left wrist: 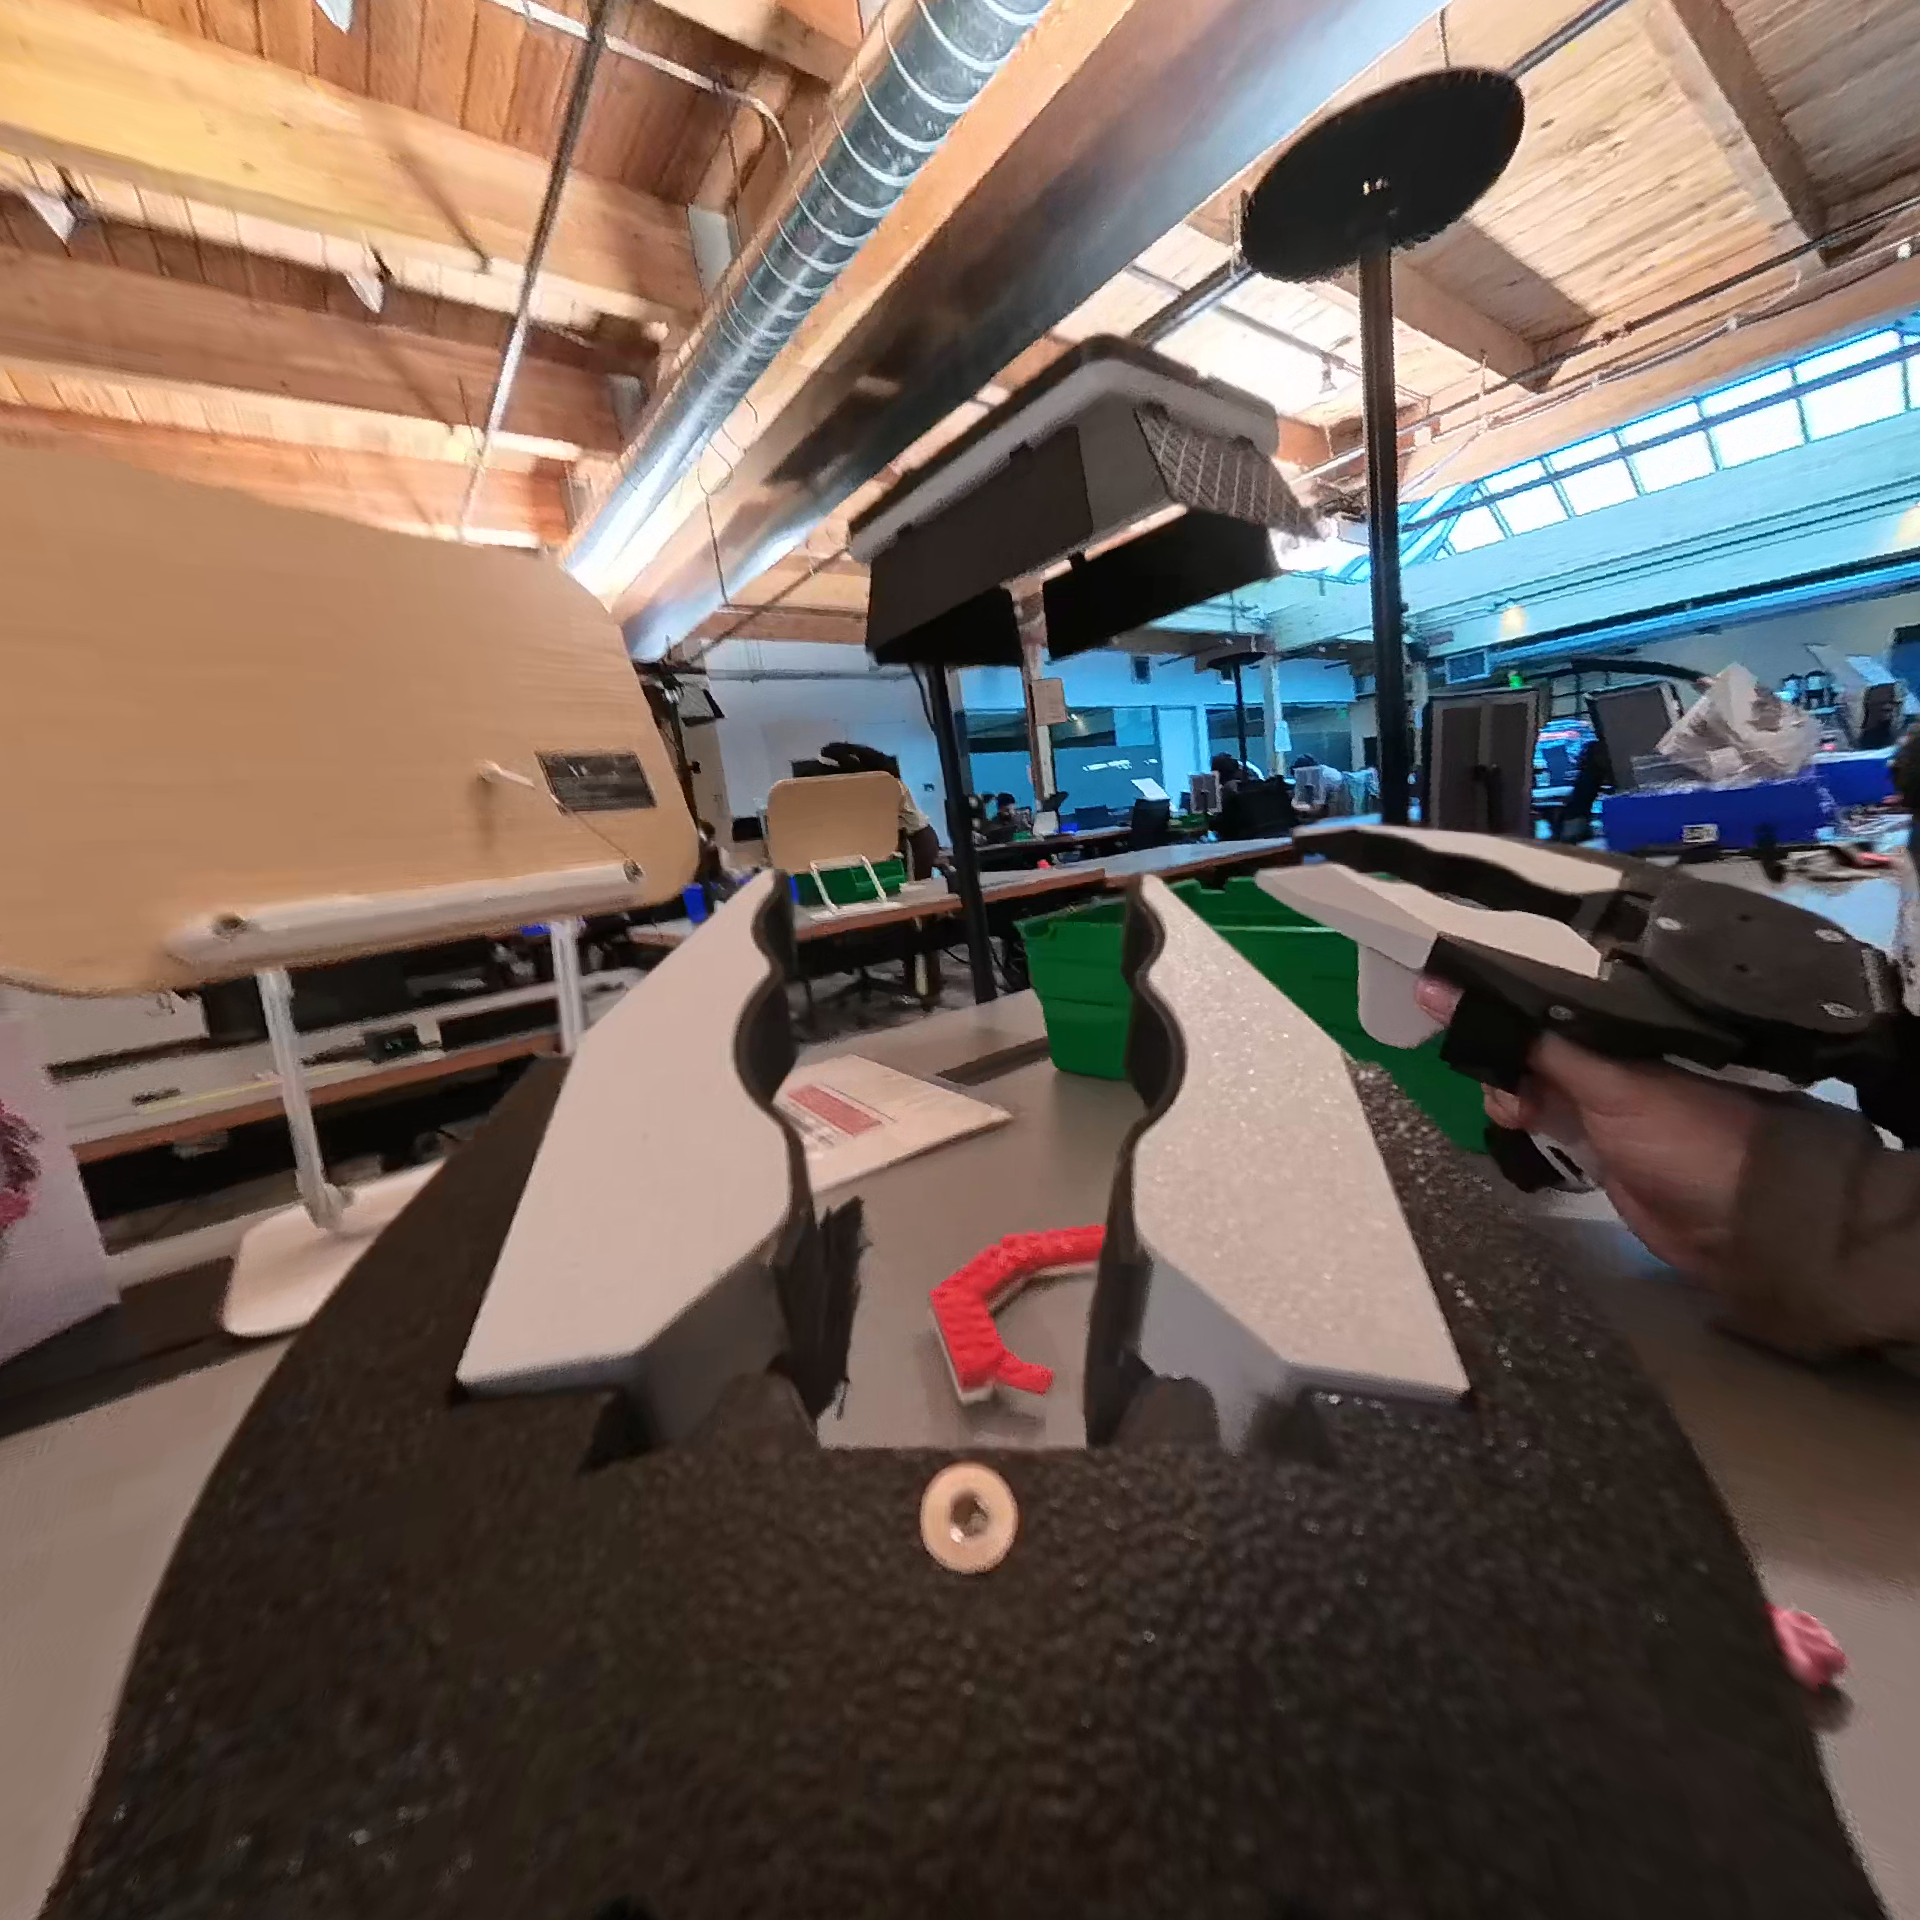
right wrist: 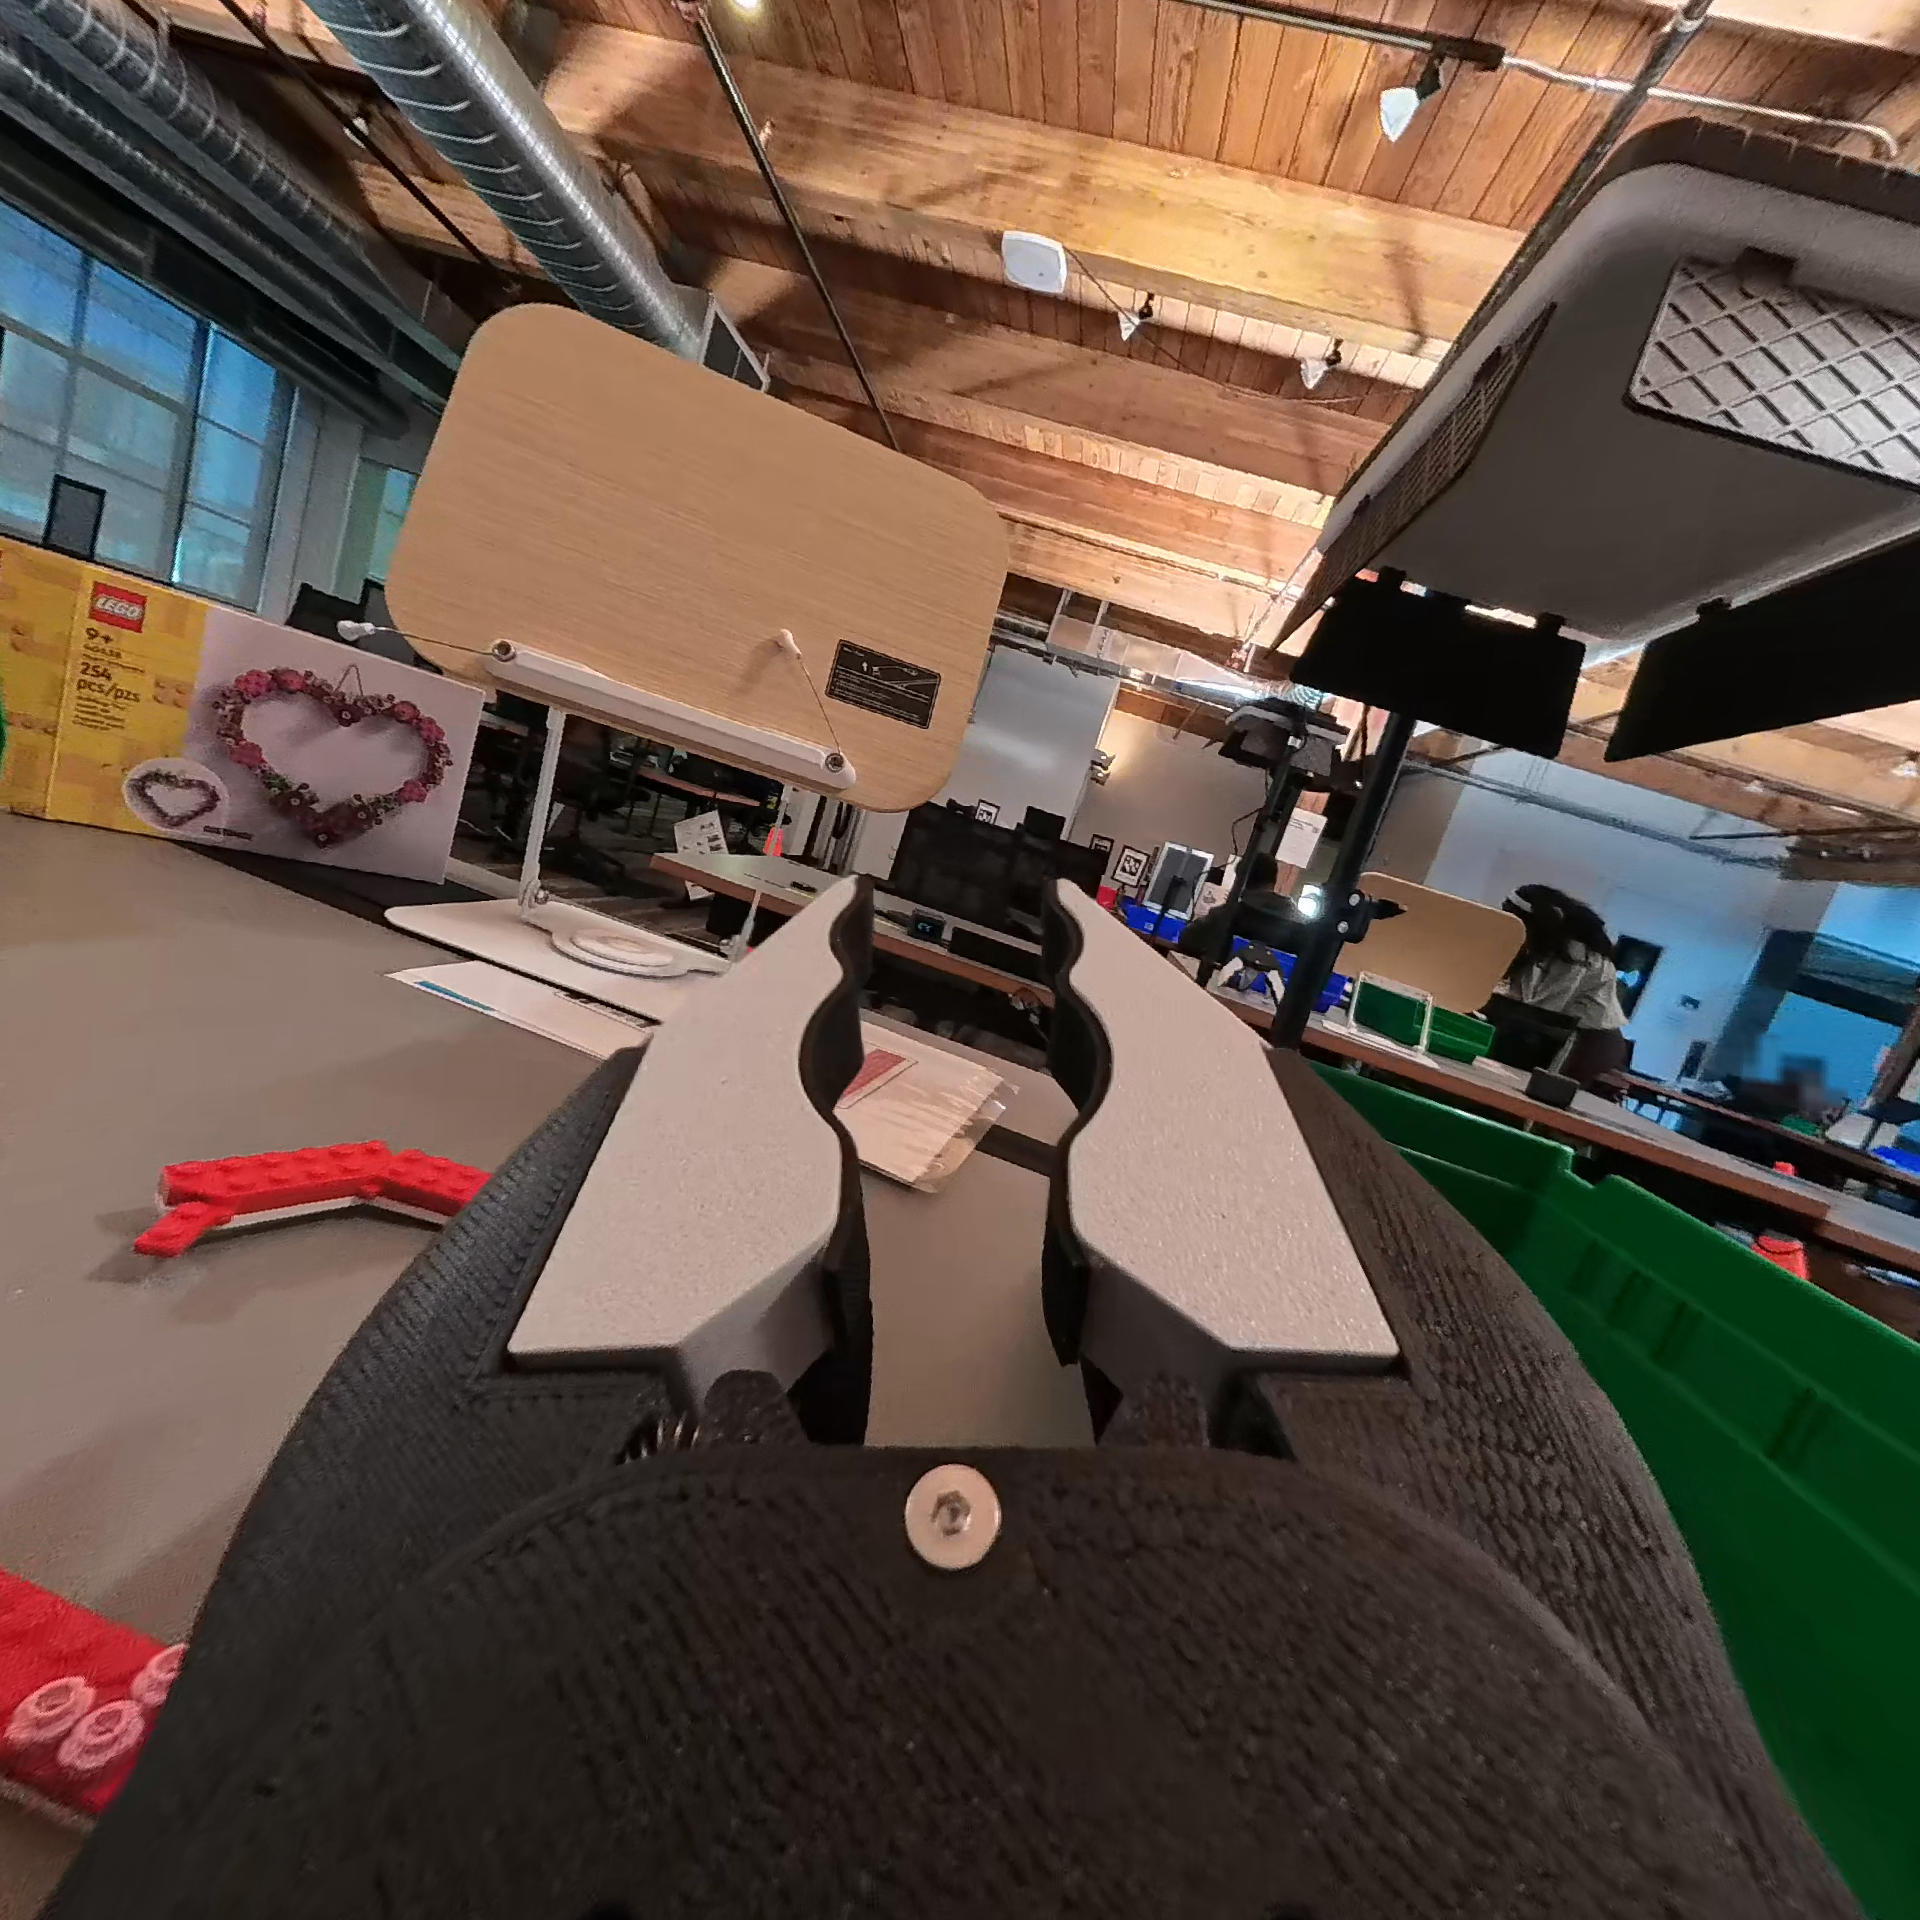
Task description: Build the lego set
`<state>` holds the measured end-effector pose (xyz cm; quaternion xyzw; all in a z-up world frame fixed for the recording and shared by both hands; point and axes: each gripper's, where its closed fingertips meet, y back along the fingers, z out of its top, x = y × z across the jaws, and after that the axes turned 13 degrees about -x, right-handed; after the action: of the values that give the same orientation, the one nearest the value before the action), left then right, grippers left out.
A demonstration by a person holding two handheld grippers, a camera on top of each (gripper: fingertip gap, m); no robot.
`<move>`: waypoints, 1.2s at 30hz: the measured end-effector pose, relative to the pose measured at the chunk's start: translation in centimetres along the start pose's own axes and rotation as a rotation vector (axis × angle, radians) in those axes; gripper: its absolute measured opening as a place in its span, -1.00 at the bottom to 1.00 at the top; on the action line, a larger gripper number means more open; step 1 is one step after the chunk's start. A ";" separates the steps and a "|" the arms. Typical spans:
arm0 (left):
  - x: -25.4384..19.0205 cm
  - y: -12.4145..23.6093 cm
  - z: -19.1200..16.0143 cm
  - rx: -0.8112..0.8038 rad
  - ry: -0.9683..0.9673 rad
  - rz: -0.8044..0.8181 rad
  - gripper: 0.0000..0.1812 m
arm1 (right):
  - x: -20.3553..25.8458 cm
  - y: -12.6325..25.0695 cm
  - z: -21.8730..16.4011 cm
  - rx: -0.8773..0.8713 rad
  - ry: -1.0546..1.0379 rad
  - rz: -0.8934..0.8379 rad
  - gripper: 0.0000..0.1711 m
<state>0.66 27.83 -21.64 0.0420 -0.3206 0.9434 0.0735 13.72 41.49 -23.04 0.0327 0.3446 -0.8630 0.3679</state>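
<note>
Early assembly: left gripper (left wrist: pixel 956 935) and right gripper (right wrist: pixel 951 935), both spread and empty; next, grasp the curved red studded-plate section (left wrist: pixel 1003 1304).

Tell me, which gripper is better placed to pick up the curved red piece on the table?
Probably left. The left gripper is open and the curved red piece lies directly between its fingers. The right gripper, also open, points past it; there the piece lies off to its left.

Daylight from blue-tinted windows (right wrist: pixel 135 416) and skylights (left wrist: pixel 1704 426) lights the room evenly, with soft shadows on the table (right wrist: pixel 208 1039). Wide-angle bending curves the edges. The left wrist view shows motion blur at left.
</note>
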 end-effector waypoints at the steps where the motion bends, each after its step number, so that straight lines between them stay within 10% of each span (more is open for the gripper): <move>1: 0.3 -0.1 0.8 -0.021 -0.027 0.007 -0.33 | -0.1 0.0 -0.1 0.003 0.002 -0.006 -0.65; 8: 2.3 2.0 8.0 -0.175 -0.135 0.088 -0.31 | -0.5 0.0 -0.3 0.011 -0.018 -0.026 -0.65; 19: -18.8 6.7 5.0 -0.081 -0.018 -0.663 -0.33 | 4.1 0.8 0.5 -0.052 -0.036 0.333 -0.63; 36: -13.6 6.2 3.4 0.042 0.279 -0.570 -0.44 | 3.0 1.8 2.1 -0.091 -0.104 0.314 -0.64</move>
<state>13.11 19.39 -24.36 0.0019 -0.2630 0.8880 0.3772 13.11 37.46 -23.35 0.0248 0.3543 -0.7790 0.5168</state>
